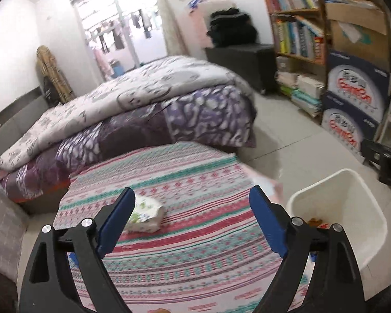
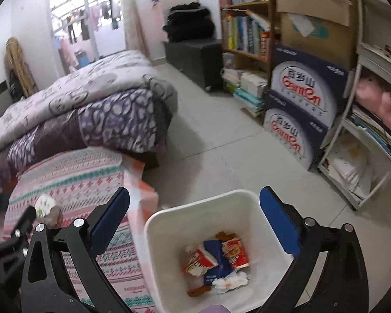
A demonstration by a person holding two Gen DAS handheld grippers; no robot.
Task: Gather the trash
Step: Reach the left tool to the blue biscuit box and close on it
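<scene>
left gripper (image 1: pixel 191 203): jaws spread, empty, above the striped sheet (image 1: pixel 195 247)
right gripper (image 2: pixel 195 208): jaws spread, empty, over the white bin (image 2: pixel 169 224)
trash: crumpled wrapper (image 1: pixel 146 215) on the sheet, beside the left finger
risk: closing off-centre could nudge the wrapper aside or snag fabric

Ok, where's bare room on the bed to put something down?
The striped sheet is bare between the crumpled packet and the edge by the white bin. Crowded: the folded quilts fill the far end.
</scene>
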